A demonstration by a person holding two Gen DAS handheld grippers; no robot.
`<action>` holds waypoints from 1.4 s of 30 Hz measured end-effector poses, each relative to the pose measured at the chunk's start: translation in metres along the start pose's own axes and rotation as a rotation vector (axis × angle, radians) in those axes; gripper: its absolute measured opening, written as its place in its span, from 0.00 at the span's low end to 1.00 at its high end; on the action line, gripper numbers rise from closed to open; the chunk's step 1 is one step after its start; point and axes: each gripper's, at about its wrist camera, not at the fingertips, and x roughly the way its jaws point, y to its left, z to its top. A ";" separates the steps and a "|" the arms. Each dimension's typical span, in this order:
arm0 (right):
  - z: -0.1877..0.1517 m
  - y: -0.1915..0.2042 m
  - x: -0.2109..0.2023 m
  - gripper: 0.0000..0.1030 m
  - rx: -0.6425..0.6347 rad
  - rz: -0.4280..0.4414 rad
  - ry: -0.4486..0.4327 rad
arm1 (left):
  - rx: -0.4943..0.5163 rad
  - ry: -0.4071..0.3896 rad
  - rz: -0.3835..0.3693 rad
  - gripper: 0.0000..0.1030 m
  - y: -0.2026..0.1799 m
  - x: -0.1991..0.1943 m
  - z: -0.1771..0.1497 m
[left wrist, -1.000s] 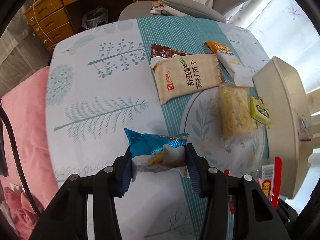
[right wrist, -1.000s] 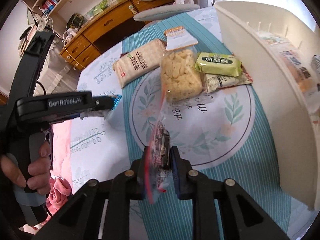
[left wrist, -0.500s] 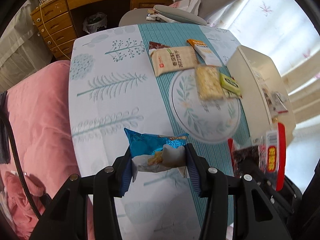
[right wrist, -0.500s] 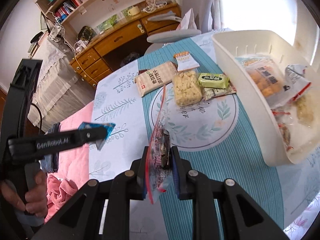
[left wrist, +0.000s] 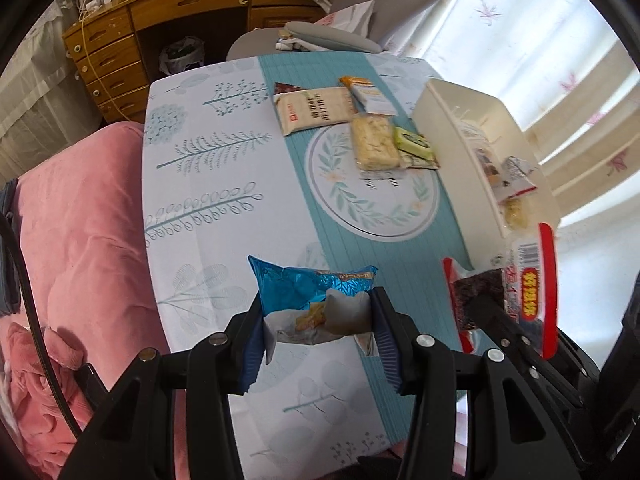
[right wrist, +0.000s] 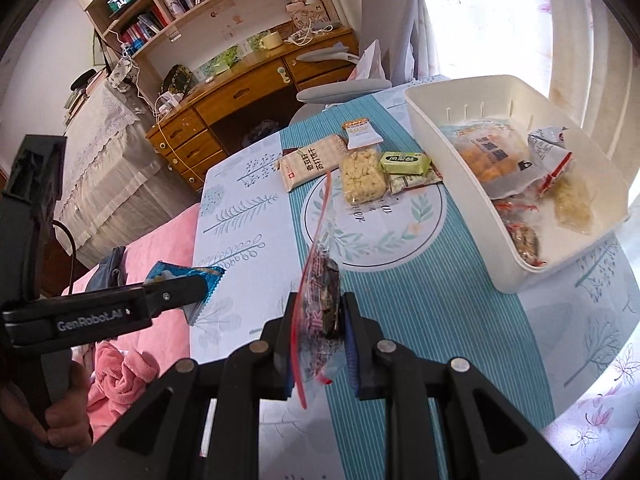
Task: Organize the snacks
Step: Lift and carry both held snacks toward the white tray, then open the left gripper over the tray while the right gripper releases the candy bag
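Observation:
My left gripper (left wrist: 318, 322) is shut on a blue snack packet (left wrist: 308, 292) and holds it above the table's near edge. It also shows in the right wrist view (right wrist: 184, 280). My right gripper (right wrist: 320, 320) is shut on a red-edged clear bag of dark snacks (right wrist: 320, 300), held edge-on above the table; the bag also shows in the left wrist view (left wrist: 516, 292). A white bin (right wrist: 452, 160) with several snack packs stands at the right. A beige cracker pack (right wrist: 312, 162), a clear pack of pale snacks (right wrist: 362, 176) and a green packet (right wrist: 404, 160) lie beyond.
A pink blanket (left wrist: 76, 240) lies left of the table. An orange-topped packet (right wrist: 358, 134) lies at the far end of the teal runner (right wrist: 420, 300). A grey chair (right wrist: 344, 88) and a wooden desk (right wrist: 240, 92) stand behind the table.
Both grippers have risen and pulled back from the table with their packets still held. More of the table and the bin's inside now shows.

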 end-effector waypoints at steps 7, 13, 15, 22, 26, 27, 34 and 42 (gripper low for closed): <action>0.005 -0.018 -0.013 0.19 -0.008 0.008 -0.008 | 0.029 -0.021 -0.024 0.46 -0.033 -0.013 -0.008; 0.018 -0.048 -0.021 0.19 -0.035 0.035 -0.015 | 0.019 -0.052 -0.028 0.46 -0.070 -0.012 -0.001; 0.024 -0.060 -0.023 0.19 -0.058 0.036 -0.009 | 0.000 -0.055 -0.025 0.46 -0.085 -0.010 0.003; 0.055 -0.103 -0.033 0.19 -0.152 0.063 0.011 | -0.057 -0.091 -0.035 0.46 -0.138 -0.001 0.022; 0.074 -0.129 -0.037 0.19 -0.210 0.076 0.019 | -0.075 -0.113 -0.025 0.46 -0.174 0.011 0.036; 0.080 -0.137 -0.038 0.19 -0.224 0.079 0.020 | -0.082 -0.117 -0.027 0.46 -0.181 0.013 0.038; 0.113 -0.179 -0.036 0.19 -0.294 0.083 0.017 | -0.107 -0.160 -0.034 0.46 -0.231 0.030 0.055; 0.130 -0.221 -0.030 0.19 -0.306 0.050 0.041 | -0.114 -0.170 -0.065 0.46 -0.267 0.047 0.068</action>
